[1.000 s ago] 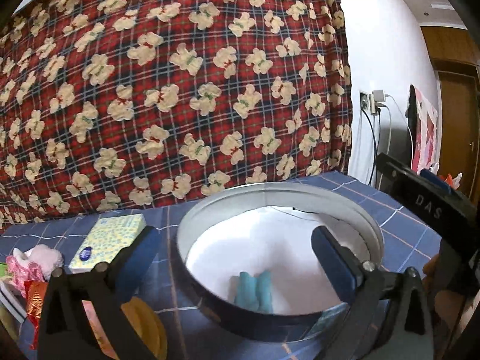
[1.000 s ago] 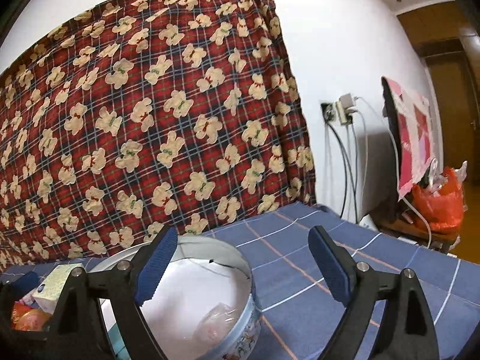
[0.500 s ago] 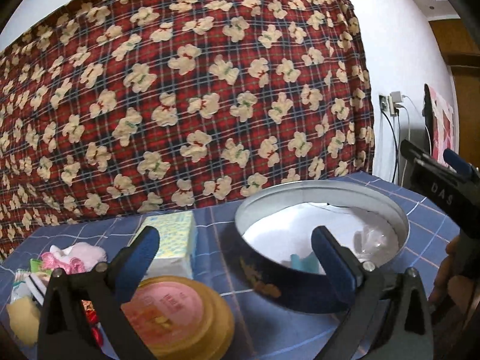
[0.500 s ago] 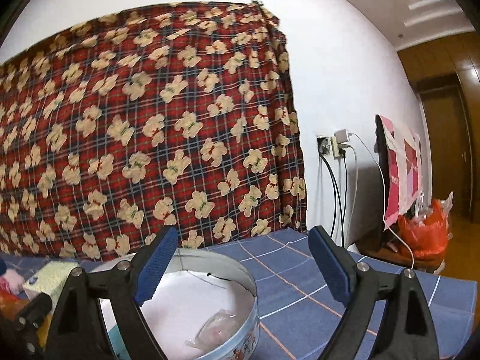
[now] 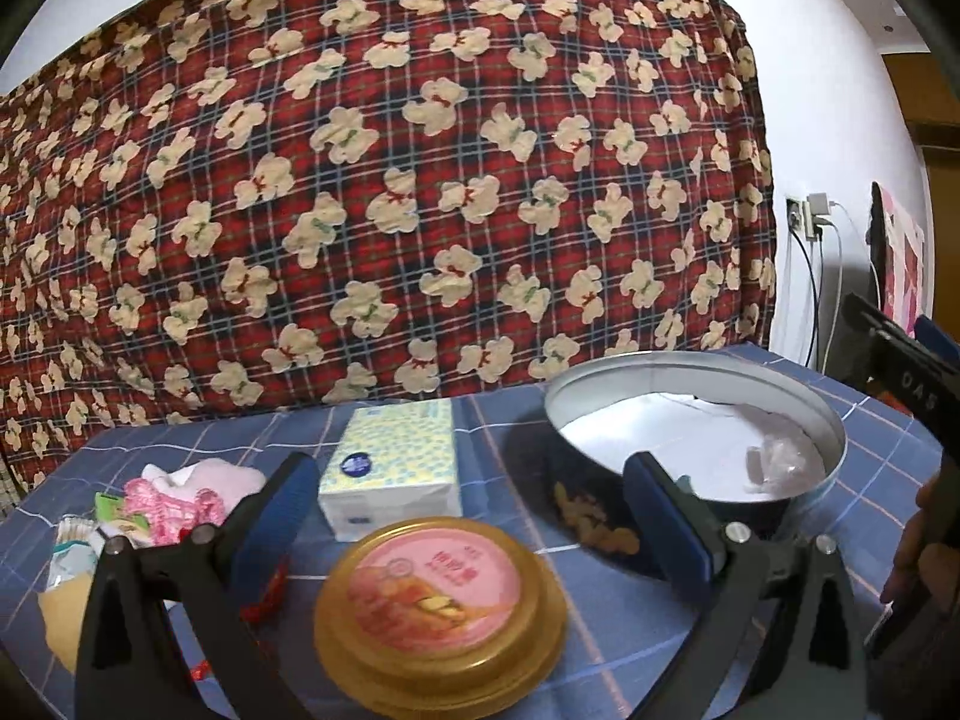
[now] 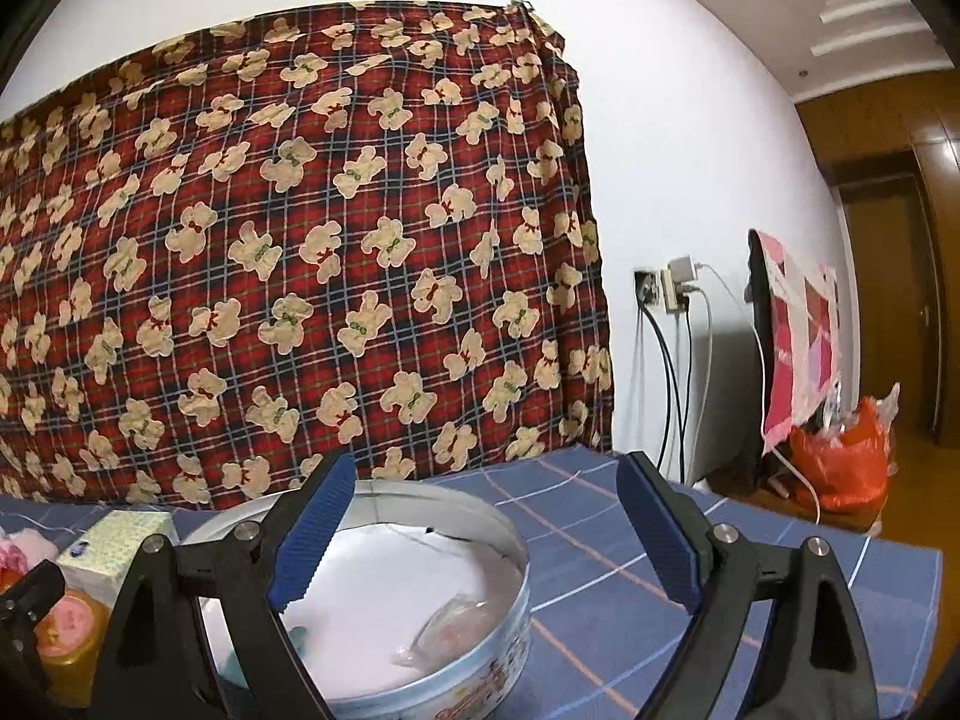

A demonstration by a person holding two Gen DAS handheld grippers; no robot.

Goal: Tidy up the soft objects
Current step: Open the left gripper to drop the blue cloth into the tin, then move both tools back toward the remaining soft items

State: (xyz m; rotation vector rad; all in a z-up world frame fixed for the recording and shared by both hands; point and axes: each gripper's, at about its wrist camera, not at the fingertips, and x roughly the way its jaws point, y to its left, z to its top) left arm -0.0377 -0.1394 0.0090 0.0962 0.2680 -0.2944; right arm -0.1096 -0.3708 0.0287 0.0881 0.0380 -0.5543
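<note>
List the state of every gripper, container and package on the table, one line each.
left gripper: open, empty, above the table.
right gripper: open, empty.
round tin: lidless, upright, holding a clear plastic packet and a teal item.
gold-rimmed container: lid on, upright.
tissue pack: lying flat, looks sealed.
pink soft items: heaped loose on the tablecloth, outside the tin.

tin (image 5: 834, 438): 1 | tissue pack (image 5: 393, 468): 1 | gold-rimmed lid (image 5: 441, 606): 1
</note>
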